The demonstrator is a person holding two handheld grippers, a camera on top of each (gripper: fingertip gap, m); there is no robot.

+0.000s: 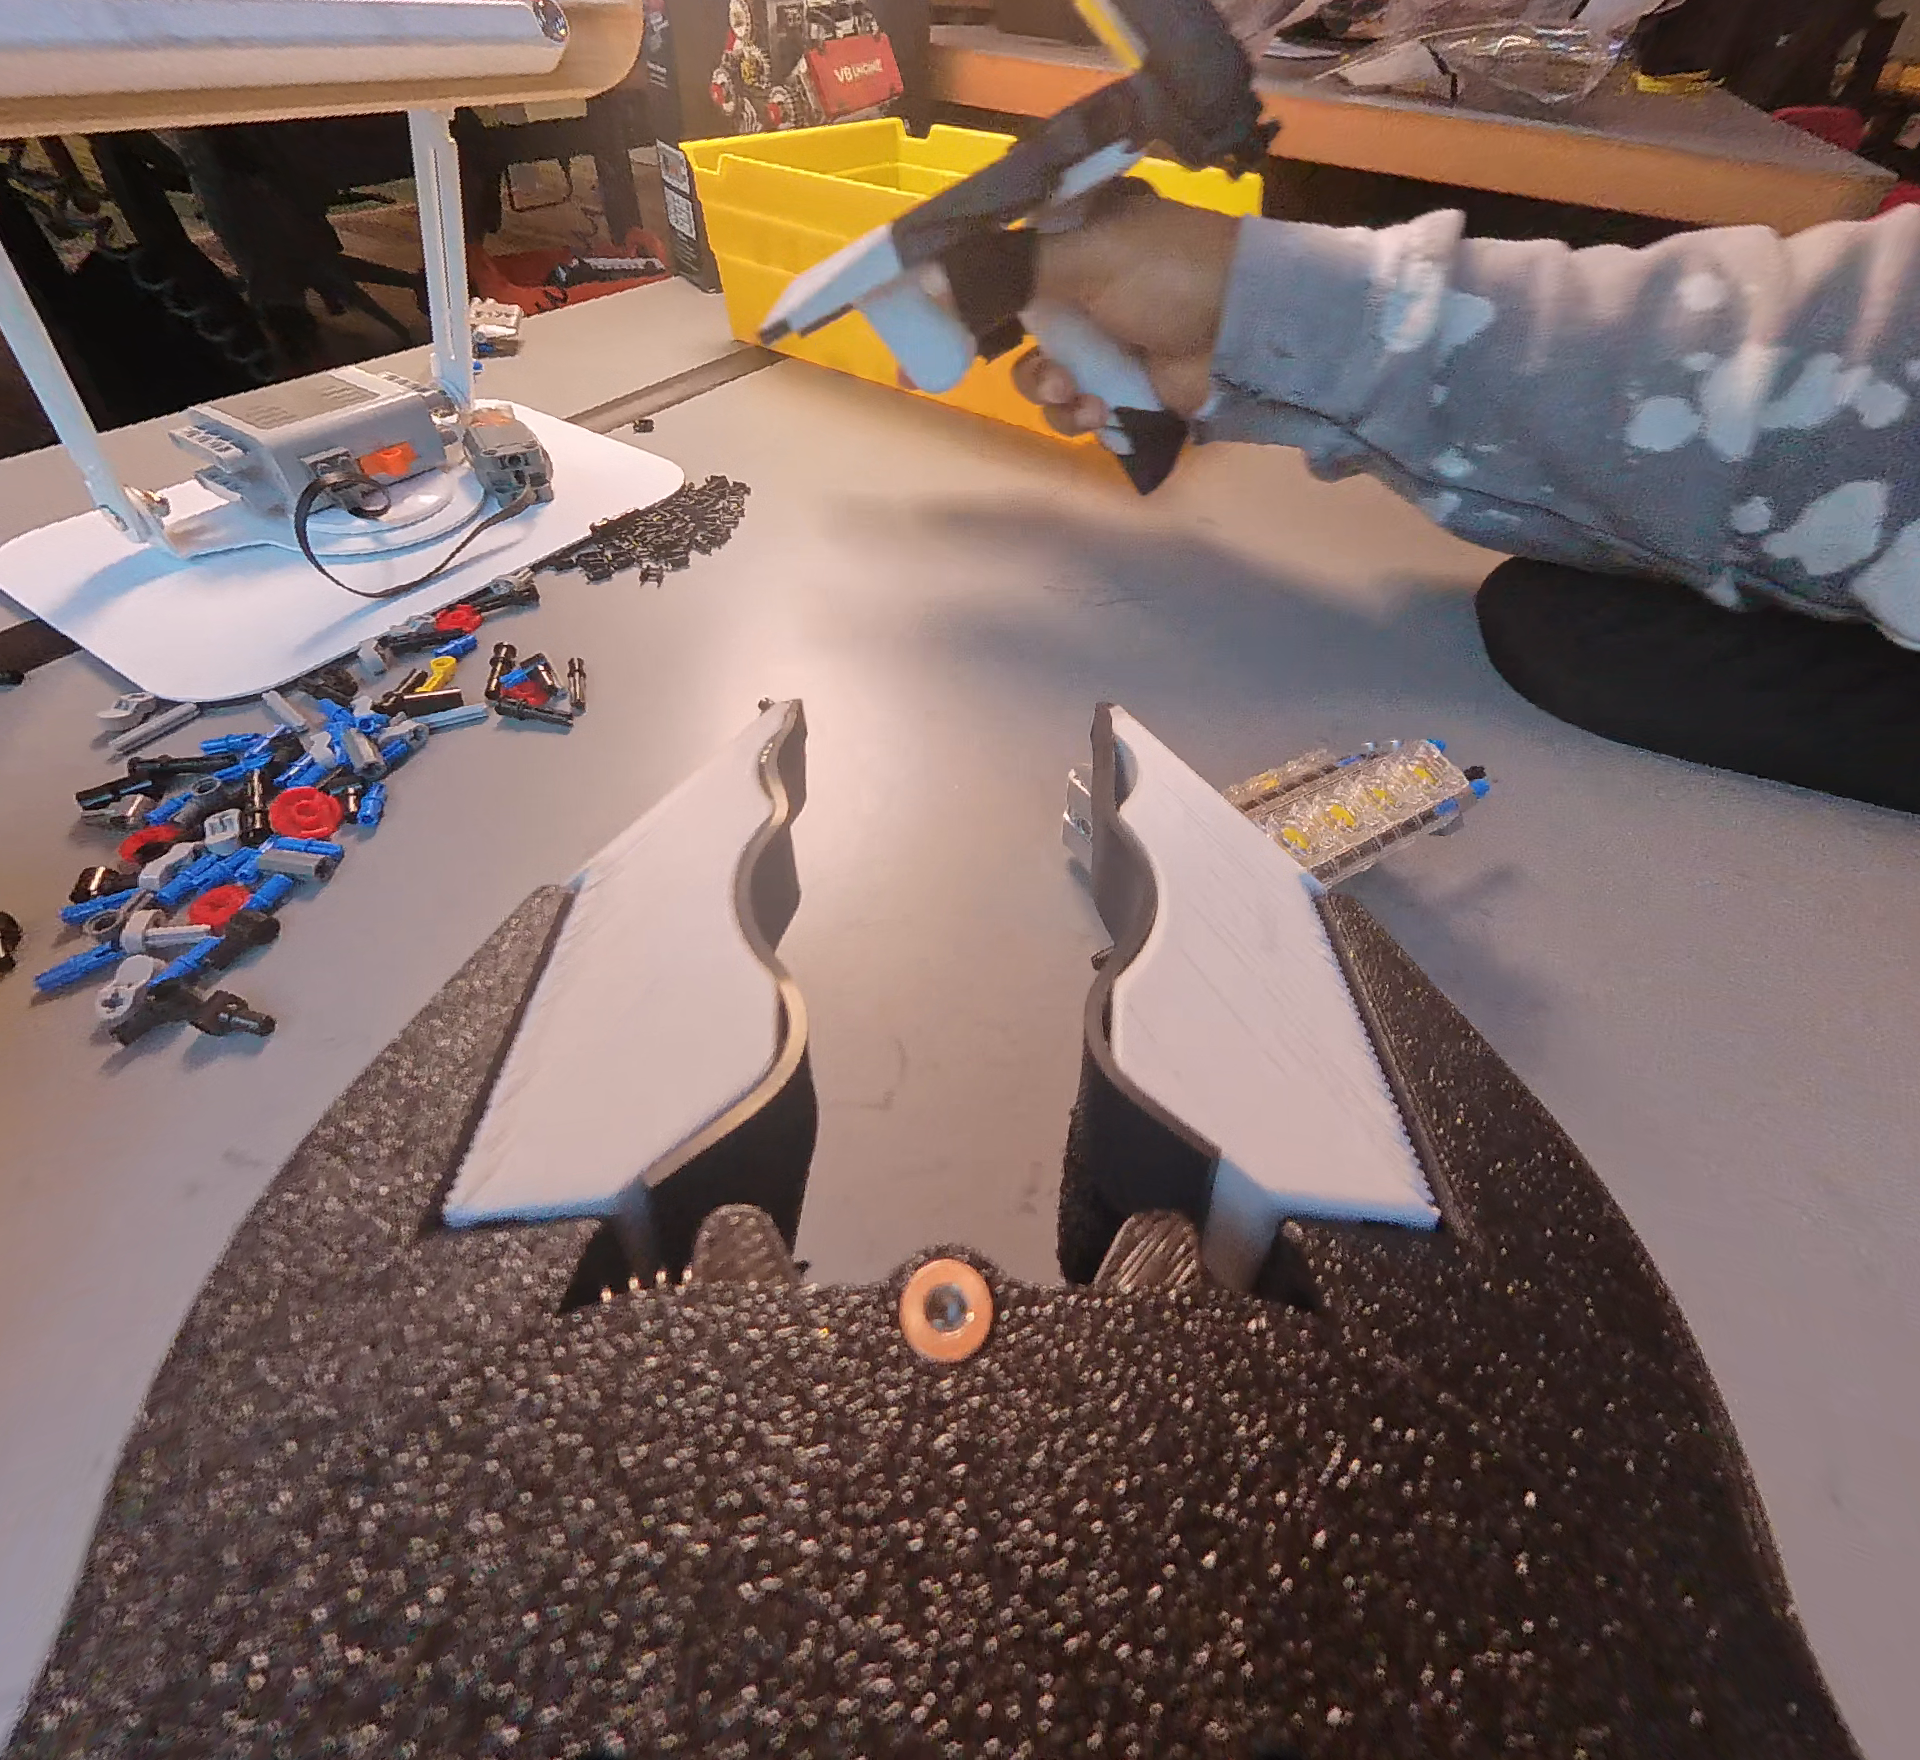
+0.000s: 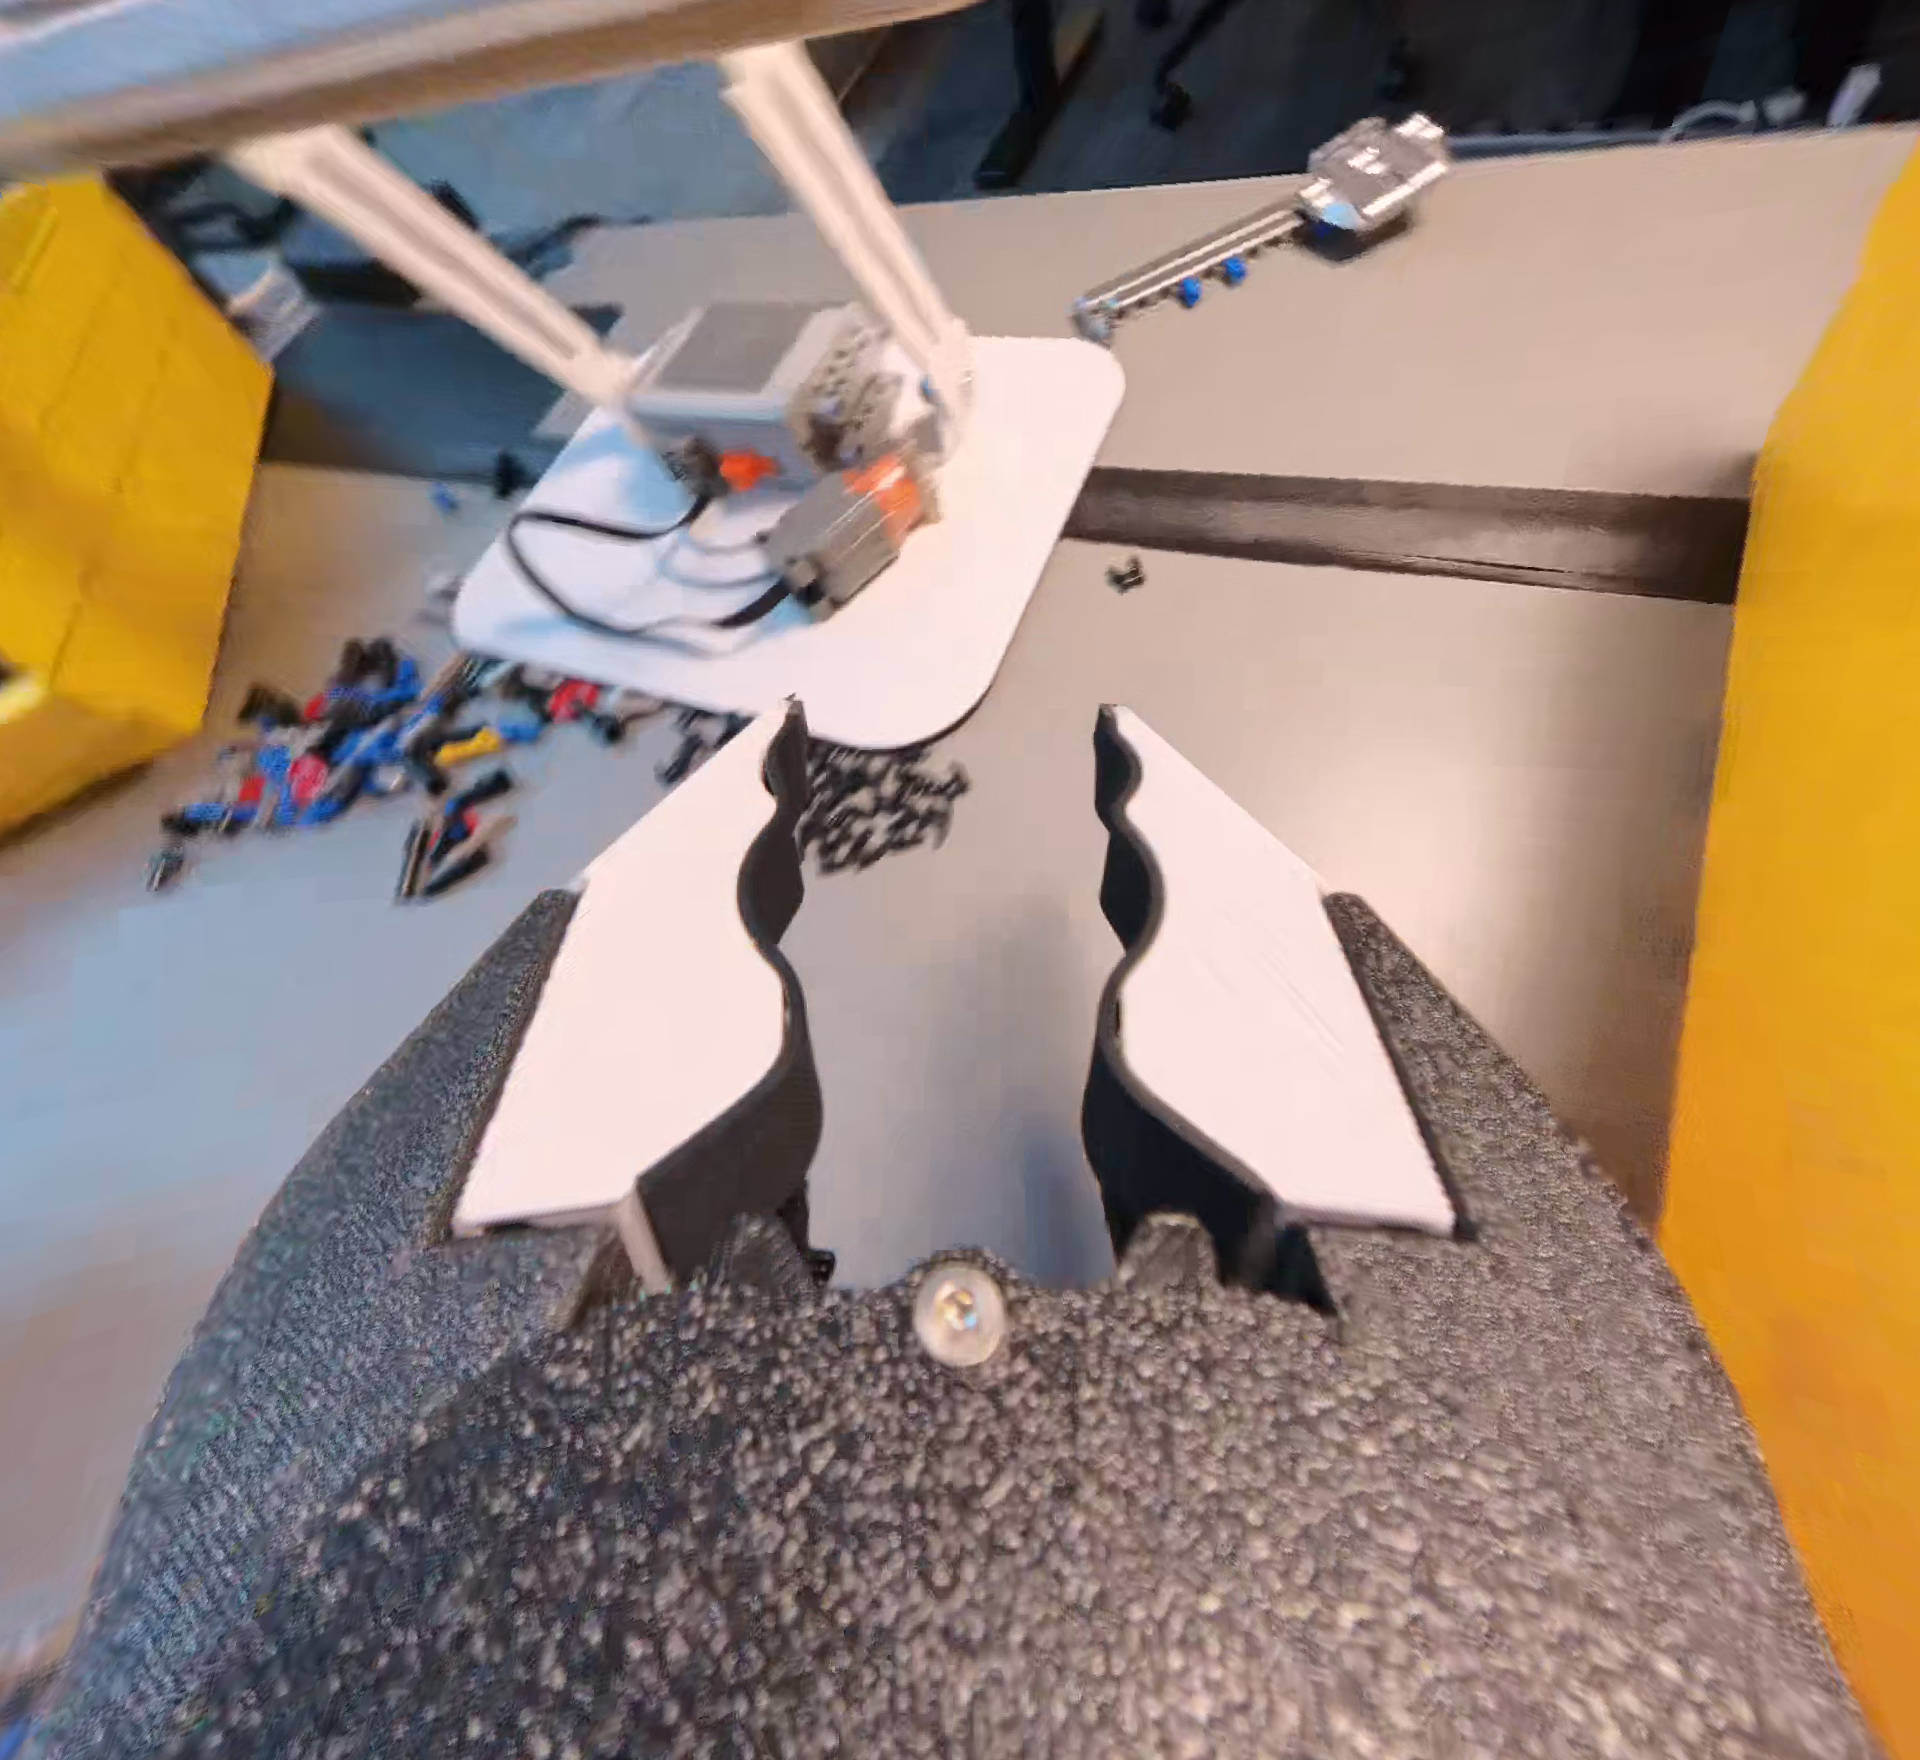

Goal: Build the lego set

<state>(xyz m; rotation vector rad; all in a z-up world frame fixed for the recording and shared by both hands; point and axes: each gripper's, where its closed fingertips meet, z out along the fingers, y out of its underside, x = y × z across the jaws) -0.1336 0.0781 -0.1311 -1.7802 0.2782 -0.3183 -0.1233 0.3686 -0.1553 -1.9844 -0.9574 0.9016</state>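
My left gripper (image 1: 948, 723) is open and empty, low over the grey table. A clear brick assembly with yellow and blue parts (image 1: 1351, 806) lies just beside its right finger. A pile of blue, red, black and grey small parts (image 1: 229, 827) lies to its left. My right gripper (image 2: 945, 723) is open and empty, held in the air by a hand; it also shows in the left wrist view (image 1: 883, 308). It points at a heap of small black pins (image 2: 883, 806) by the white stand base (image 2: 987, 630). The pins also show in the left wrist view (image 1: 665, 526).
A grey battery box (image 1: 312, 443) and a wired motor (image 1: 509, 453) sit on the stand base (image 1: 208, 609), under a tilted instruction board (image 1: 312, 17). A yellow bin (image 1: 831, 235) stands behind. A long grey beam assembly (image 2: 1299, 214) lies at the far side. A black pad (image 1: 1714, 682) is under the sleeve. The left gripper's tips are roughly 30 cm from the right gripper's.
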